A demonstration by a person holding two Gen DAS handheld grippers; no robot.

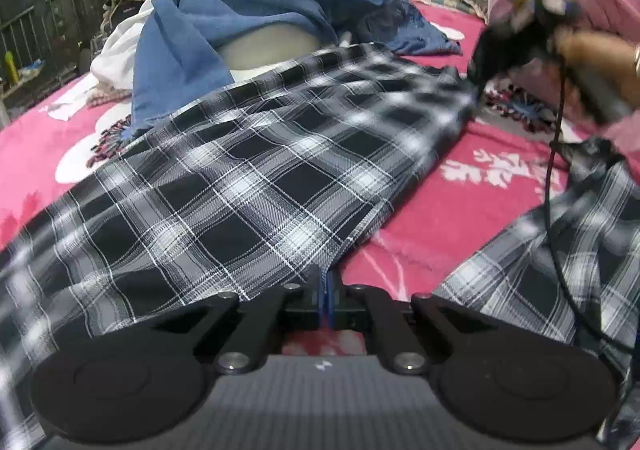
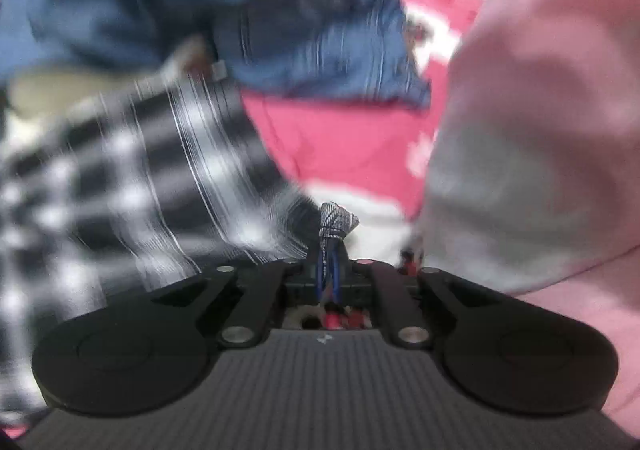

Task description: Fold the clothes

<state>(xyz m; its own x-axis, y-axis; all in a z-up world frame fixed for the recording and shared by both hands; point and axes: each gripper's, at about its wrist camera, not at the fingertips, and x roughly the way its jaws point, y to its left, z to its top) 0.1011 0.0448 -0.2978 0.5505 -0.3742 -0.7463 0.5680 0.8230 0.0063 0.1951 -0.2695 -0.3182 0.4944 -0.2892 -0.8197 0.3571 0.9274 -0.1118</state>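
- Bedding first: a pink bedspread (image 1: pixel 432 226) with white flower prints fills the left wrist view from edge to edge and carries everything else.
- Black-and-white plaid garment (image 1: pixel 248 177), the task's thing, lies spread across the middle of that view, running from the lower left up toward the upper right; a second part of it (image 1: pixel 560 274) lies at the lower right, with bare bedspread between the two.
- Blue cloth heap (image 1: pixel 256 17) sits crumpled at the upper middle, behind the plaid and touching its far edge, with white cloth (image 1: pixel 116 49) beside it at the left.
- A person's pink sleeve (image 2: pixel 540 109) takes up the right side of the blurred right wrist view.
- Right gripper (image 1: pixel 480 85), blurred, is at the upper right of the left wrist view, at the plaid's far corner; in its own view the jaws are pressed together on a small bunched tuft of plaid (image 2: pixel 336 221) at bottom centre.
- Left gripper (image 1: pixel 326 282) is at bottom centre of its view, jaws pressed together and pinching the near edge of the plaid.
- A black cable (image 1: pixel 554 177) hangs down at the right.
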